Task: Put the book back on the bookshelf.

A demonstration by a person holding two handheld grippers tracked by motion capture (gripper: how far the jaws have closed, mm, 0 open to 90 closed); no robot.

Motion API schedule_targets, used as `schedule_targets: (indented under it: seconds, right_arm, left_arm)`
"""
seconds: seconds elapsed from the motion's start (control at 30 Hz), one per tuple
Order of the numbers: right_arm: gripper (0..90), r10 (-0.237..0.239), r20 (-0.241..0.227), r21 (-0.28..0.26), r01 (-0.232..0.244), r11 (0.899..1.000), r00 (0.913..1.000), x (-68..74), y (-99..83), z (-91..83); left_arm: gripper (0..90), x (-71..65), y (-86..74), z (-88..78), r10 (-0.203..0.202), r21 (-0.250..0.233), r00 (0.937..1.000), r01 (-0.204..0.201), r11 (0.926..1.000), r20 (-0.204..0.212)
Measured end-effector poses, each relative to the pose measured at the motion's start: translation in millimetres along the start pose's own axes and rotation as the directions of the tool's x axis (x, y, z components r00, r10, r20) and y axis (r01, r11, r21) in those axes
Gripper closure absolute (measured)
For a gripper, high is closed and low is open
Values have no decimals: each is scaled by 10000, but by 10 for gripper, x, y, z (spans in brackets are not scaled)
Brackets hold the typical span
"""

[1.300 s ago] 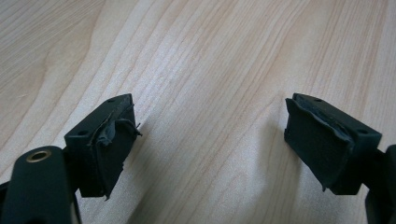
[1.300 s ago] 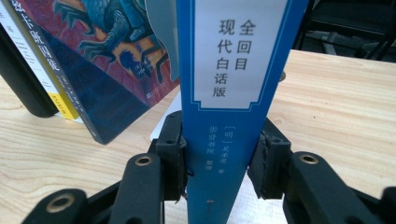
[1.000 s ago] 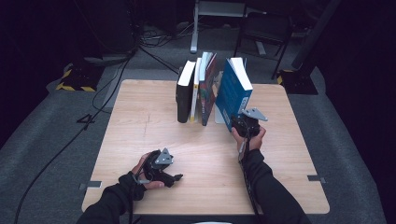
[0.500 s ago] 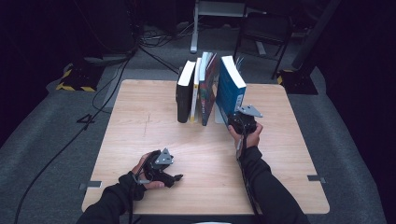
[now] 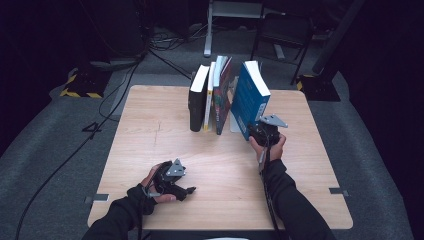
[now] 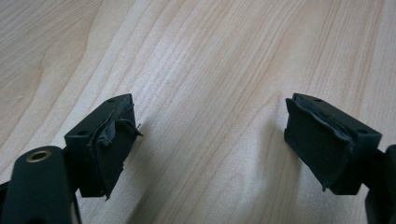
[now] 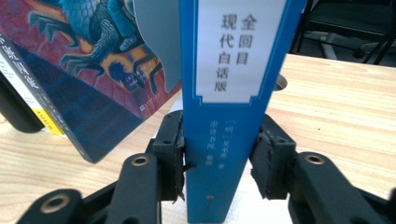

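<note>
Four books stand near the upper middle of the high view on the pale wooden desk [image 5: 150,150]: a thick black-covered book [image 5: 198,100] at the left, a thin white book with a yellow foot [image 5: 209,97] touching it, a dark red and navy illustrated book [image 5: 223,95] leaning against that, and, set a little apart to the right, a thick blue paperback with a white spine label [image 5: 250,97]; one grey metal bookend [image 5: 233,125] shows between the last two.

Two tools are in hand; the right tool [image 5: 256,133] sits just right of centre at the foot of the blue paperback [image 7: 229,116], its pads either side of the spine's lower end; the jaws have just been opening, the left pad is touching the cover and a thin gap shows at the right pad, so the grip looks slack. The book's long axis runs upward, tilted with its top toward the upper right of the high view; its spine faces the person.

The left tool [image 5: 186,190] lies low at the lower left of the desk, aimed rightward; its jaws [image 6: 210,144] stand wide apart with bare wood between them.
</note>
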State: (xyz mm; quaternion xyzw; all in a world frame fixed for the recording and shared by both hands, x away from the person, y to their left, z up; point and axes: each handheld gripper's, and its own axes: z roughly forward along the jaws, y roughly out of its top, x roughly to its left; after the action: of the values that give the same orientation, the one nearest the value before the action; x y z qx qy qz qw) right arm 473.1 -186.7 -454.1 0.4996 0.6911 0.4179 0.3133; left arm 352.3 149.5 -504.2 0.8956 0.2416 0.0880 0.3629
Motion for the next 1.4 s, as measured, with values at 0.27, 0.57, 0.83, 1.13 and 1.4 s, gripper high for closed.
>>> schedule_targets:
  seconds: [0.27, 0.57, 0.83, 1.13, 1.4]
  right_arm:
    - [491, -237, -433, 97, 242, 9997, 9988, -89, -23, -83]
    - [487, -438, -578, 33, 440, 9990, 9974, -95, -11, -102]
    - [475, -1023, -718, -5, 1025, 9947, 9922, -95, 88, -151]
    - [385, -1720, -1189, 370, 1775, 9834, 9779, -170, 202, -205]
    - [562, -2300, -1354, 122, 2337, 9722, 9637, -142, 361, -239]
  left_arm:
    - [167, 0, 2, 2, 1, 0, 10000, -1, 10000, 17]
    - [167, 0, 3, 3, -1, 0, 10000, 1, 10000, 27]
    - [167, 1, 3, 3, 9, 3, 10000, -9, 10000, 34]
    - [167, 1, 3, 4, 7, 1, 10000, -7, 10000, 36]
    - [167, 1, 4, 5, 9, -9, 10000, -9, 10000, 39]
